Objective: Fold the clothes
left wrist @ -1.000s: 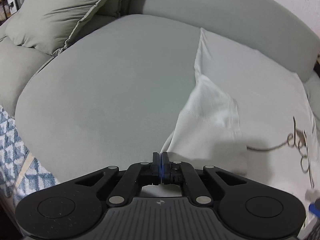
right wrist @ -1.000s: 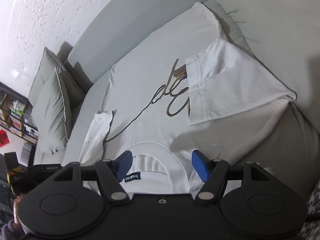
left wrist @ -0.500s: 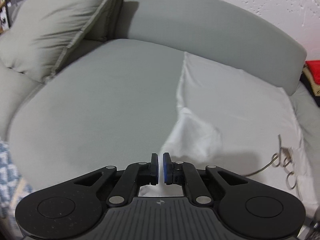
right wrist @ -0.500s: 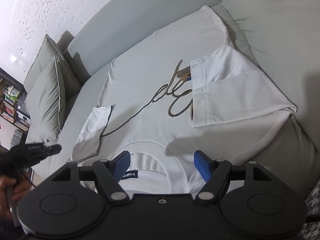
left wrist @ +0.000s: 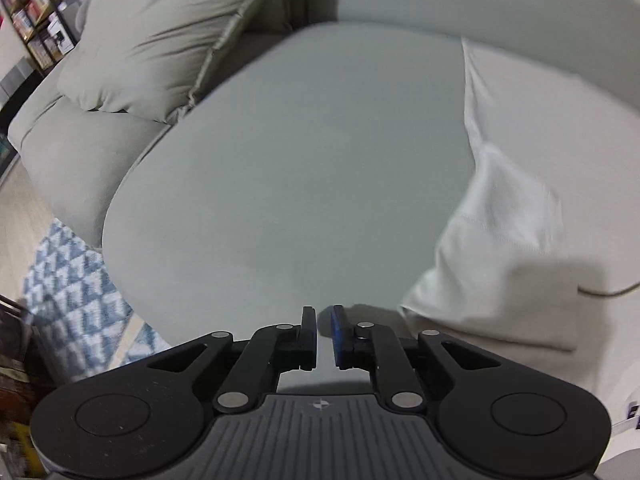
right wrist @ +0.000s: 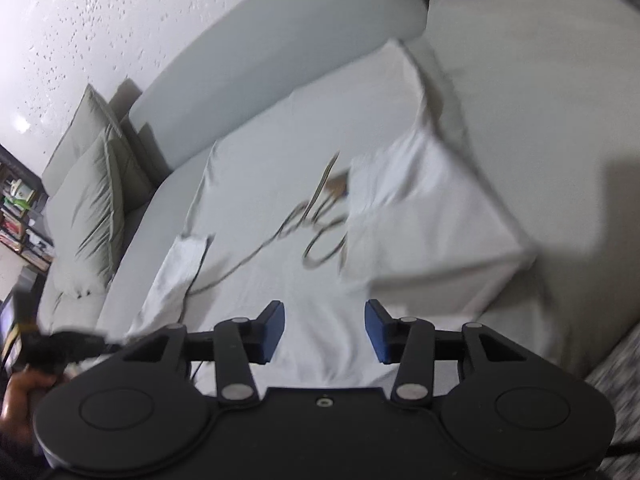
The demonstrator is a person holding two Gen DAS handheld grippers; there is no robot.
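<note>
Jaws empty: left gripper (left wrist: 324, 314) opening over bare sofa (left wrist: 304, 168), right gripper (right wrist: 325, 316) closing above T-shirt (right wrist: 260, 200).

Soft, even indoor light; motion blur smears the white T-shirt (right wrist: 280, 216) in both views; fisheye bending curves the sofa (left wrist: 280, 168) edges; a dark shadow falls at right.

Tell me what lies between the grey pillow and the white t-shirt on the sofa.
Only bare sofa cushion between pillow and t-shirt, seen in the left wrist view.
</note>
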